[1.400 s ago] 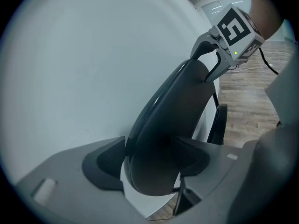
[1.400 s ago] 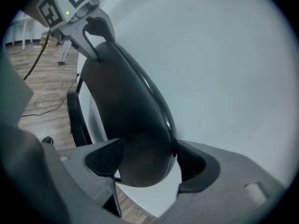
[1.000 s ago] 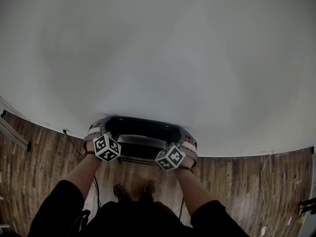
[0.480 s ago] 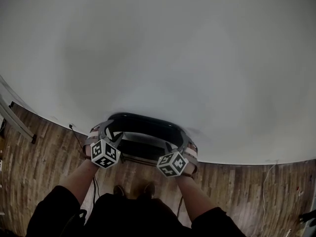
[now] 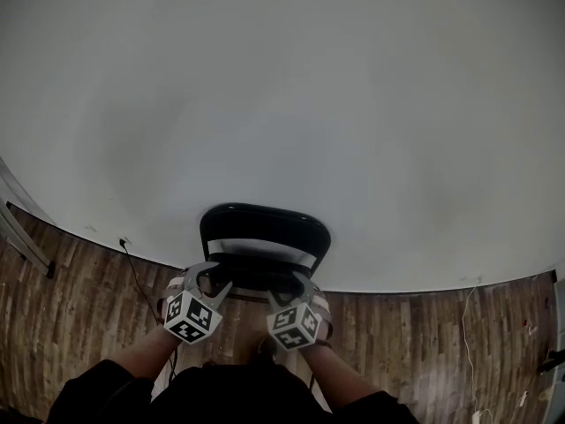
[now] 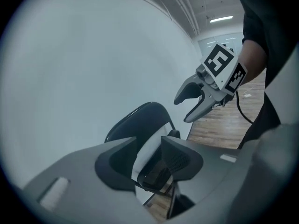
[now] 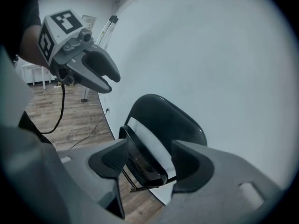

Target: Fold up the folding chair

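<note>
Both grippers empty in front of the black folding chair (image 5: 265, 230)
The chair stands on the wood floor (image 5: 79, 294) against the white wall (image 5: 282, 104), seat tipped up toward its backrest. The left gripper (image 5: 210, 281) and right gripper (image 5: 287, 291) hang near the seat's front edge. Their jaws have just been closing but stand apart, gripping nothing. Their cubes bear black-and-white square markers.

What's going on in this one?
A person with a gripper in each hand is working on a black folding chair standing on the wood floor by a white wall. Its seat looks tipped up toward the backrest. The left gripper and right gripper hover just short of it, jaws apart though they have just been closing, nothing between them.
</note>
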{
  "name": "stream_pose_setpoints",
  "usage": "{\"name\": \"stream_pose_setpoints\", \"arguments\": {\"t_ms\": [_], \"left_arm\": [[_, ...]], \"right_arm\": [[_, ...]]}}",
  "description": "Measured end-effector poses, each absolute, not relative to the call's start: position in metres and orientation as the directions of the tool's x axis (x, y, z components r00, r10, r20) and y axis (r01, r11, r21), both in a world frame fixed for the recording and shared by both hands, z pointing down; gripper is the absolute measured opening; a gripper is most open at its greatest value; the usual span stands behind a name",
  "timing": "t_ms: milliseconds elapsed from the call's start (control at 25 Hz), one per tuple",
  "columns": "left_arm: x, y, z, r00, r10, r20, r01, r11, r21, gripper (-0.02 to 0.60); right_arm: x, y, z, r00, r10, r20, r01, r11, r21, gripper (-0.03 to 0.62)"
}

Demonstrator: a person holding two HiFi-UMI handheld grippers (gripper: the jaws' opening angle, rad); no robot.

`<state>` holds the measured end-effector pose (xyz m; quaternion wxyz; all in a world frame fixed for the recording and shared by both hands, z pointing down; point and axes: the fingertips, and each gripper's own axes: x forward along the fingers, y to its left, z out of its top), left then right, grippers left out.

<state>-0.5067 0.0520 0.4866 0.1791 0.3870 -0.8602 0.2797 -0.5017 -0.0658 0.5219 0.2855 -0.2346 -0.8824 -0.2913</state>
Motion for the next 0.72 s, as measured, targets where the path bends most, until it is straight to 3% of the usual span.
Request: {"name": "stream_pose_setpoints", "arguments": {"t_ms": [400,720], "left_arm": [[-0.404,0.07,0.45,-0.535,-0.72,0.442,-0.844,0.472,-0.253,0.142],[-0.366,0.027,0.384,-0.543,-0.802,0.247,-0.838,0.534,-0.111,0.058]], "right_arm": [[-0.406,0.01,0.477,-0.732,0.363,0.577,0.571,0.789,0.227,0.199],[-0.378,0.015,0.413,-0.767,0.51,0.388,0.565,0.824,0.034,0.084]]}}
